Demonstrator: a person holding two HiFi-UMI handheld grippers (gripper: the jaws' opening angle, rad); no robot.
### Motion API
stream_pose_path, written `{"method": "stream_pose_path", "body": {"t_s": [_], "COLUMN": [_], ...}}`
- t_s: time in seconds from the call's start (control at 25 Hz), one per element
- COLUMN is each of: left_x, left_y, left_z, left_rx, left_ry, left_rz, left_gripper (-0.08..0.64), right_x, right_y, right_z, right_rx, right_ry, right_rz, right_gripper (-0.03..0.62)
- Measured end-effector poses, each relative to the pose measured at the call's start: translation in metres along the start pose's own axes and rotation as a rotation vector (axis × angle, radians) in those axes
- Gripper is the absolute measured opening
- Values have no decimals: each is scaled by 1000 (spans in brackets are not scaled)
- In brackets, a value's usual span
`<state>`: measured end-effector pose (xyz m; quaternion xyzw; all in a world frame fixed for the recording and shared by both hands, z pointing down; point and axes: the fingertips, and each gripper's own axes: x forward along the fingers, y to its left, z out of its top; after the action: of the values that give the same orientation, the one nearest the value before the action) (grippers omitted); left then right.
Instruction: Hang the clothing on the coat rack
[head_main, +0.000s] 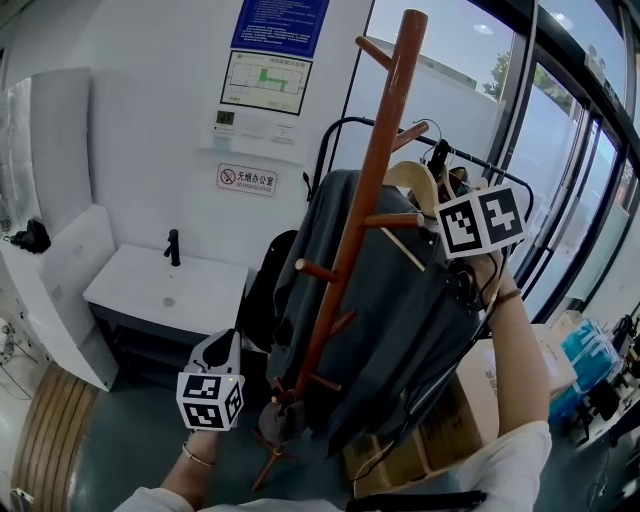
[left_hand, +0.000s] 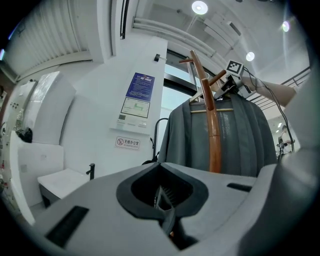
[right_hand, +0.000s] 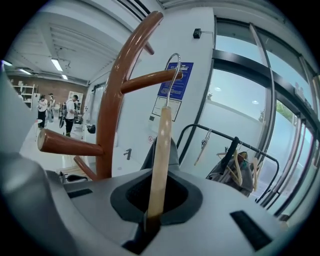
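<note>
A brown wooden coat rack rises through the middle of the head view. Behind its pole a grey garment hangs on a pale wooden hanger. My right gripper is high up beside the rack and shut on that hanger. In the right gripper view the hanger's arm runs up out of my right gripper. Its metal hook sits at the tip of a rack peg. My left gripper hangs low to the left of the rack, shut and holding nothing.
A black clothes rail with more hangers stands behind the rack. A white sink counter is at the left wall, and cardboard boxes sit on the floor at the right. Glass walls run along the right. People stand far off.
</note>
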<state>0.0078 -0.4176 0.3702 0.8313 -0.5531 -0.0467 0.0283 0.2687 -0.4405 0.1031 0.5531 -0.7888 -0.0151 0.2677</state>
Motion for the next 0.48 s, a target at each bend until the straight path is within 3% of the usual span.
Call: {"method": "stream_pose_path", "body": {"t_s": [0.48], "left_x": [-7], "left_y": [8], "left_z": [-7], "left_rx": [-5], "left_ry": [19], "left_rz": [32], "left_gripper": [9], "right_x": [13], "right_y": [22], "right_z": [-7], "right_rx": [3], "right_ry": [-29], "right_rz": [98], "right_gripper": [23]}}
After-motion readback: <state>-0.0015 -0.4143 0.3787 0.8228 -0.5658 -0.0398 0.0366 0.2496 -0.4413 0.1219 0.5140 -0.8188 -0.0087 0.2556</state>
